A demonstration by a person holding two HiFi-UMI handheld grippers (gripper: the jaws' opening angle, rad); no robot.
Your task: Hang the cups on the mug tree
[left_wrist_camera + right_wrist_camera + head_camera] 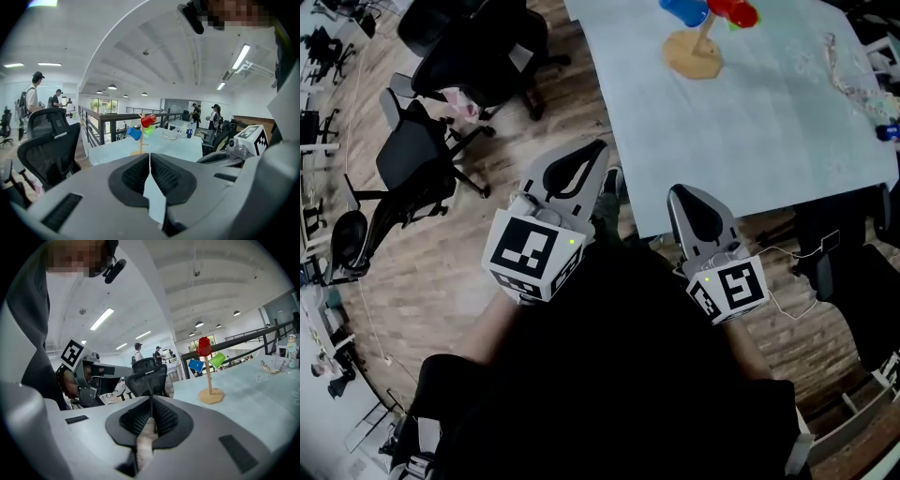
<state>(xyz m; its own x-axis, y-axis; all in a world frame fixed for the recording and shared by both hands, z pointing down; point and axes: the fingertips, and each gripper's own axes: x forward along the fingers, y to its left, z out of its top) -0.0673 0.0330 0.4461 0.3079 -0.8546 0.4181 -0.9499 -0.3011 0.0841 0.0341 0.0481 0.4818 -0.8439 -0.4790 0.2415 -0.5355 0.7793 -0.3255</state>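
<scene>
Well back from the mug tree [210,392] with its three hung cups [204,346], left gripper [149,159] and right gripper [151,401] sit closed, empty, apparently finished.

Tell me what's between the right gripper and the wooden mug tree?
Only bare pale blue tabletop separates the right gripper from the wooden mug tree, shown in the right gripper view.

The left gripper [601,148] and right gripper [677,193] are pale grey plastic shells with black ribbed pads [133,176]. Behind each one's jaws sits a white cube printed with black squares, the left cube [530,251] and the right cube [733,289], each with a small green light. A thin white cable [780,251] trails beside the right cube, and the person wears black clothing [619,375].
</scene>
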